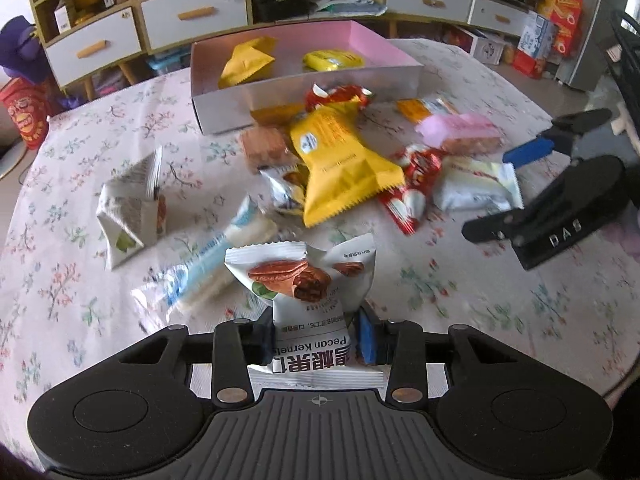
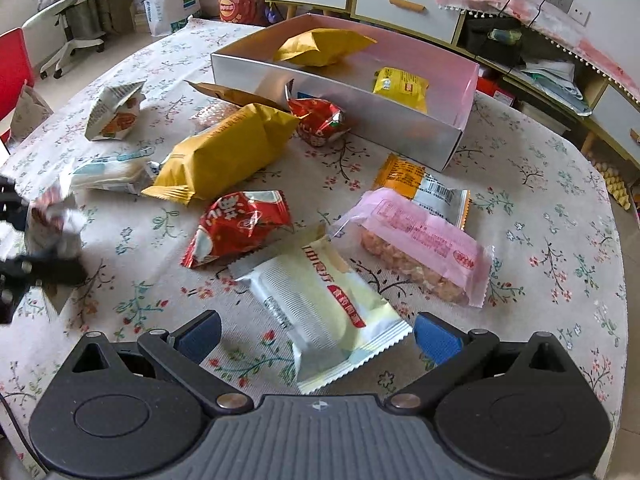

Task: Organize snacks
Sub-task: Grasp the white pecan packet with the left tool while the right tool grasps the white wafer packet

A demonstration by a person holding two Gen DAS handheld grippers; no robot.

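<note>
My left gripper (image 1: pixel 316 340) is shut on a white pecan kernel packet (image 1: pixel 308 280), held above the floral tablecloth; it shows at the left edge of the right wrist view (image 2: pixel 52 224). My right gripper (image 2: pixel 318 336) is open, its jaws on either side of a white and pale-green snack packet (image 2: pixel 324 304) that lies on the table. The open box (image 1: pixel 320 84) with pink inner walls holds two yellow packets (image 2: pixel 324 46). Loose snacks lie in front of it: a big yellow bag (image 2: pixel 224 152), red packets (image 2: pixel 240 228) and a pink bar (image 2: pixel 420 244).
A white triangular packet (image 1: pixel 132 208) and a blue-white packet (image 1: pixel 216 252) lie at the left. An orange packet (image 2: pixel 420 184) lies by the box. Cabinets with drawers (image 1: pixel 180 16) stand behind the table. A white chair (image 2: pixel 68 12) stands at the far left.
</note>
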